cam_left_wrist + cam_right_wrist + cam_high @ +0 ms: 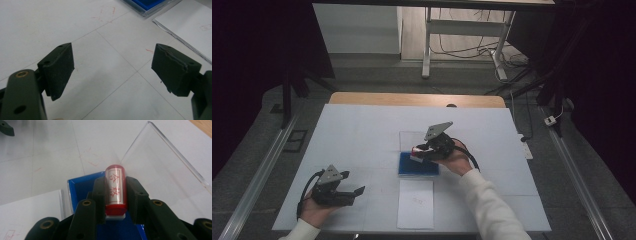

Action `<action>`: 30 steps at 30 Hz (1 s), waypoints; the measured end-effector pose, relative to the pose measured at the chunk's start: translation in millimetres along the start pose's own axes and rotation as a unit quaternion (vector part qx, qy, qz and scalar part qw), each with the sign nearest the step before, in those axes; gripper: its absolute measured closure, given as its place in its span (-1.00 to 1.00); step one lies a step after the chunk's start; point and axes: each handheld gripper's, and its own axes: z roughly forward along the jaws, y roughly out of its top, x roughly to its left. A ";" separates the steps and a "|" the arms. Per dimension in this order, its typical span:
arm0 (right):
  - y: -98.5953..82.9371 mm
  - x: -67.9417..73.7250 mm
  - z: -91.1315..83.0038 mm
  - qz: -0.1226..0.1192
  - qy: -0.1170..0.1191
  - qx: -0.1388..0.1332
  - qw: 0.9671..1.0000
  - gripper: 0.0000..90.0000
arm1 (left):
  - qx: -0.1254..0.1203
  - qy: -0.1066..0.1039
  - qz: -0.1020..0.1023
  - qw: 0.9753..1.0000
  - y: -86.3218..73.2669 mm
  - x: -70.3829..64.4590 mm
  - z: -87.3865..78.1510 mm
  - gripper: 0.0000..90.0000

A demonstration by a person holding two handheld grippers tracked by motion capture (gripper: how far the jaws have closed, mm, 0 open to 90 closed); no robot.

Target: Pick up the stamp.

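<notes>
My right gripper [114, 192] is shut on a red cylindrical stamp [114, 188] with a white label bearing red characters. It holds the stamp over a blue ink pad box [417, 165] whose clear lid [162, 170] stands open. In the high view the right gripper [419, 150] is at the box's far right edge. My left gripper [354, 192] rests near the table's front left, open, with nothing between its pads [61, 67]. A white sheet of paper [415, 204] lies in front of the box.
A white cover spreads over the table [362, 135], with faint red marks [107, 11] on it. The paper's corner [185, 27] and the ink box edge [147, 5] lie beyond the left gripper. Desk legs and cables stand on the floor behind.
</notes>
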 end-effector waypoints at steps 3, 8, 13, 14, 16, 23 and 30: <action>-1.2 0.3 -3.2 0.008 -0.003 -0.008 1.000 0.56 | 0.000 0.000 0.000 1.000 0.1 -0.2 0.2 -0.60; -2.4 1.4 -7.1 0.011 -0.010 -0.013 1.000 0.56 | 0.000 0.000 0.000 1.000 0.1 -0.1 0.1 -0.60; -4.1 2.5 -11.2 0.026 -0.015 -0.020 0.999 0.56 | 0.000 0.000 0.000 1.000 0.2 -0.1 0.0 -0.60; -4.7 2.7 -11.8 0.028 -0.015 -0.026 0.999 0.56 | -0.001 0.000 -0.001 1.000 0.2 -0.1 0.1 -0.60; -5.2 3.8 -14.5 0.033 -0.017 -0.030 0.999 0.56 | 0.000 0.000 -0.001 1.000 0.2 0.0 0.1 -0.60; -6.5 8.8 -24.7 0.055 -0.035 -0.058 0.996 0.56 | -0.001 0.000 -0.002 1.000 0.4 0.0 -0.1 -0.60; -1.9 16.1 -29.6 0.055 -0.042 -0.070 0.995 0.56 | -0.002 0.001 -0.002 1.000 0.6 -0.7 -0.5 -0.60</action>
